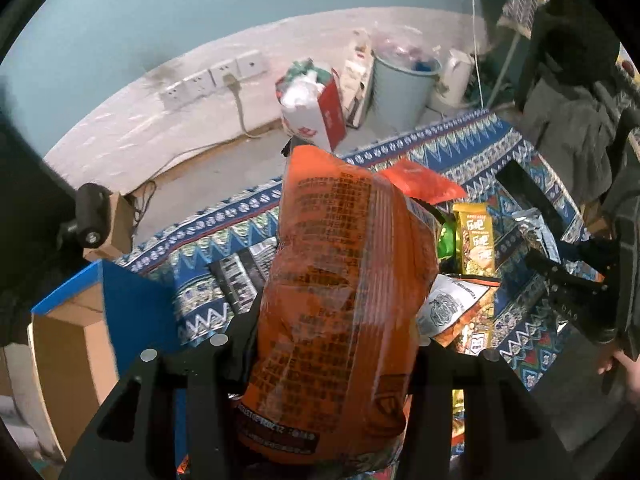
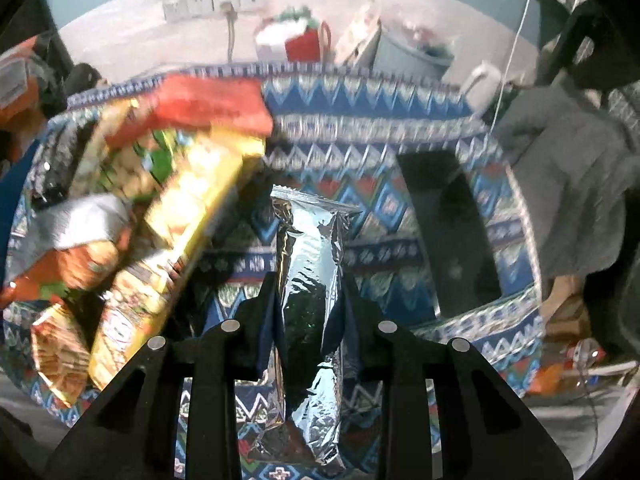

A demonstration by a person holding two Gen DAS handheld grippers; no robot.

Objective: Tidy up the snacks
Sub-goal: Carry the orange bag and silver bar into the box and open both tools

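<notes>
The left hand-held gripper [image 1: 336, 344] is clamping an orange snack bag [image 1: 344, 280], which is filling the centre of the left wrist view above the patterned worktop [image 1: 472, 140]. The right hand-held gripper [image 2: 308, 292] is pinching a silver foil packet [image 2: 312, 280] narrowly between its fingers, mid-frame in the right wrist view. A jumble of loose snack packets [image 2: 132, 216] is lying at the left of that view, and a blue-edged cardboard box [image 1: 84, 320] is sitting at lower left in the left view. The foil looks slick and is being held by its middle, so I reckon it could slide out. The puffy orange bag is hiding what lies beneath it, so lowering it blind could knock other packets.
</notes>
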